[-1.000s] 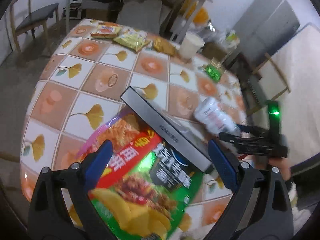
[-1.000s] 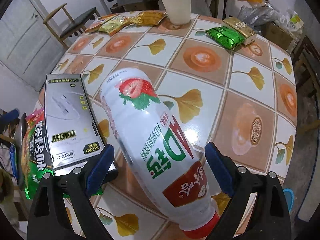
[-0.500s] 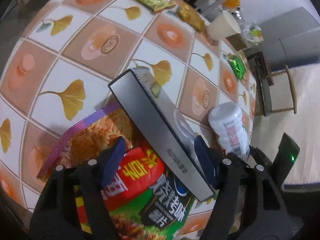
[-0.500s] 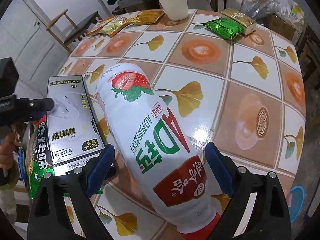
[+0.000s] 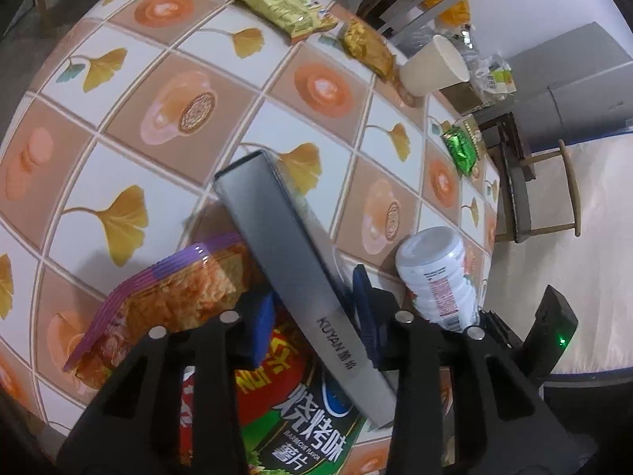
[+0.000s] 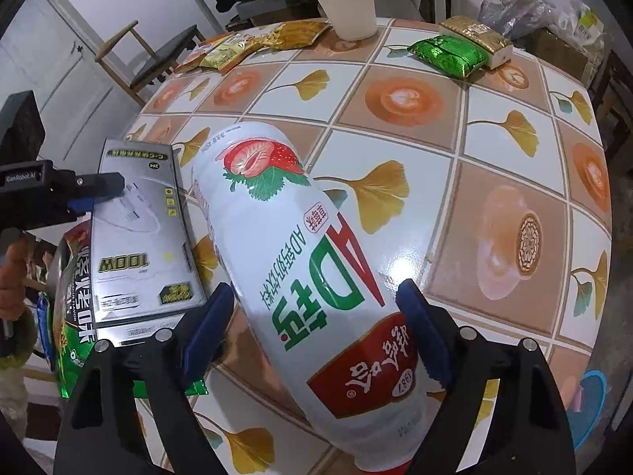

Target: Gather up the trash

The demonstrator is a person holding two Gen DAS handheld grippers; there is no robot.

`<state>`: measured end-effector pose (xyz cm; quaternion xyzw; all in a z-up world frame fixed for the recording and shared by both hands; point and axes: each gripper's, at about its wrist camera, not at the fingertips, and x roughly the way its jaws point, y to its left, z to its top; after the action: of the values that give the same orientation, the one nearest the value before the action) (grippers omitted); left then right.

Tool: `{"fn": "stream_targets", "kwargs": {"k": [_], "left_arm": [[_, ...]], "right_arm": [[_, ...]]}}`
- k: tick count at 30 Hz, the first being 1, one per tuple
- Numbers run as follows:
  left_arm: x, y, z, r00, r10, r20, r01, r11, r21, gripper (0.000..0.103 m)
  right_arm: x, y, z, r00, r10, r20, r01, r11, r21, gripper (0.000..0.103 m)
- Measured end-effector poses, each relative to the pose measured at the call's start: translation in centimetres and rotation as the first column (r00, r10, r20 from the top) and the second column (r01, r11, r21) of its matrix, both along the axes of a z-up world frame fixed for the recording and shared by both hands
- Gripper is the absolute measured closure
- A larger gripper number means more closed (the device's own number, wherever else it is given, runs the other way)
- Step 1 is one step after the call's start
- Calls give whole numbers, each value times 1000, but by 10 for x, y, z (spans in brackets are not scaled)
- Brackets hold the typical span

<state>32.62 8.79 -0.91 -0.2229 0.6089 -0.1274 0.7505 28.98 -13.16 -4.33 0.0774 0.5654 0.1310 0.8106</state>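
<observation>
Lying on its side on the tiled table (image 6: 510,182), a white milk drink bottle (image 6: 316,273) with a strawberry picture and a red cap end is seen between the blue-padded fingers (image 6: 423,332) of the right tongs (image 6: 316,328). The jaws of these tongs are spread wide on either side of the bottle; whether the pads actually press on it cannot be told, though a small gap seems to show on the left side.

A flat grey box (image 5: 300,289) is straddled by the left tongs (image 5: 312,312), whose jaws are drawn in narrow, one blue pad (image 5: 261,328) on each side of the box's long edge. The pads appear close against the box, but firm contact cannot be confirmed. The box rests partly on a green and red crisp bag (image 5: 253,396), which lies flat at the near edge of the table. From the right wrist view the box (image 6: 142,237) is seen just beside the bottle, with the left tongs (image 6: 95,190) reaching over its far corner.

Further back on the table a white paper cup (image 6: 348,0) stands upright. Near it lie a green foil packet (image 6: 447,55), a gold packet (image 6: 478,35) touching the green one, and several yellow and orange snack packets (image 6: 253,43) in a loose row. A wooden chair (image 6: 158,55) stands beyond the table.
</observation>
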Motion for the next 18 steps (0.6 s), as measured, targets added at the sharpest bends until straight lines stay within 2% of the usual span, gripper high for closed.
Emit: {"fn": "stream_targets", "kwargs": {"k": [6,11,13,18], "left_arm": [[-6,-1,24,995,2,99,0,1000,-18,76],[-19,-6,56,981,-15,194,20,999,-26,78],[-28,-12,72,970,-39,240,47,998,-29,79],[-68,-38,115,924,-146,352,162,987,-14,79]], "right_arm": [[-3,-4,1,1000,-10,5,10,1000,6,26],[-14,-21,3,997,-72,-4,72,997,25,33],[-20,-29,4,995,-101,-8,101,994,37,35],[-44,-53,2,983,-184,-28,185,980,76,37]]}}
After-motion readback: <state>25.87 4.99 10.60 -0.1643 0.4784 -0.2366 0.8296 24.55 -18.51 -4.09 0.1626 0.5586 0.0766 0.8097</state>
